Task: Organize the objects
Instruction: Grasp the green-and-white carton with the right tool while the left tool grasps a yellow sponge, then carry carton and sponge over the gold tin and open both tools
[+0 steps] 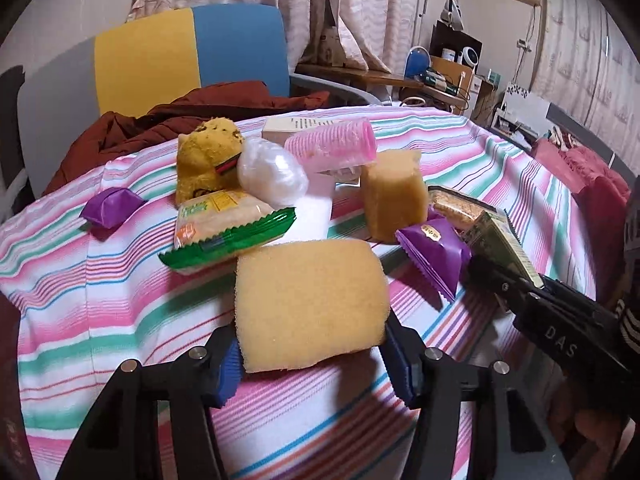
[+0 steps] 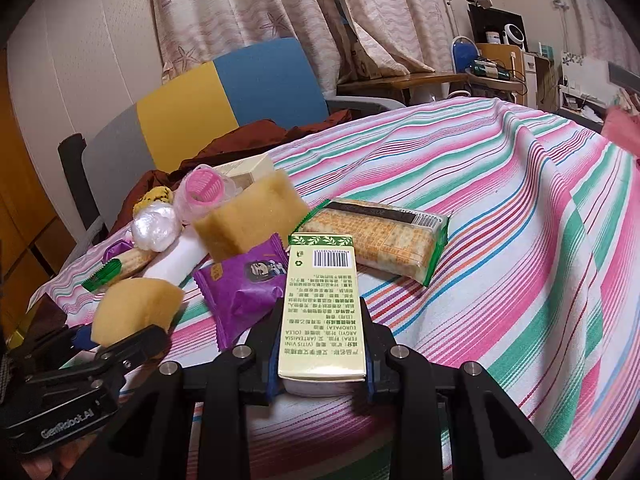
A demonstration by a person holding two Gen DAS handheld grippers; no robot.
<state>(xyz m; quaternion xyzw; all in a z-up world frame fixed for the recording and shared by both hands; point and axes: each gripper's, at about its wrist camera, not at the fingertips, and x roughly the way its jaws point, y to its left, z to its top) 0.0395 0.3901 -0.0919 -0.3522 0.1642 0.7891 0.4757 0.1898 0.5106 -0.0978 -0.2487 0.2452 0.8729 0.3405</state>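
A table covered by a striped cloth is shown from both wrist views, with a heap of small objects gathered on it. The upright sponge block serves as landmark.

Left gripper: a second yellow sponge is seen between its blue pads, both of which are pressed against the sponge's sides; the sponge is thus gripped, nearer the camera than the landmark block. In the right wrist view the same gripper is seen at lower left with the sponge clamped in it.

Right gripper: a pale green carton printed with a barcode is clamped between the jaws, its far end pointed toward the landmark block. From the left wrist view this gripper is seen to the right of the block, with the carton in it.

Beside the block: a purple snack packet lies at its near right; a pink hair roller lies just behind it; a white plastic bundle and a yellow plush toy are found to its left; a green-edged cracker pack lies at its near left; a small purple packet lies farthest left. A second cracker pack lies to the block's right.
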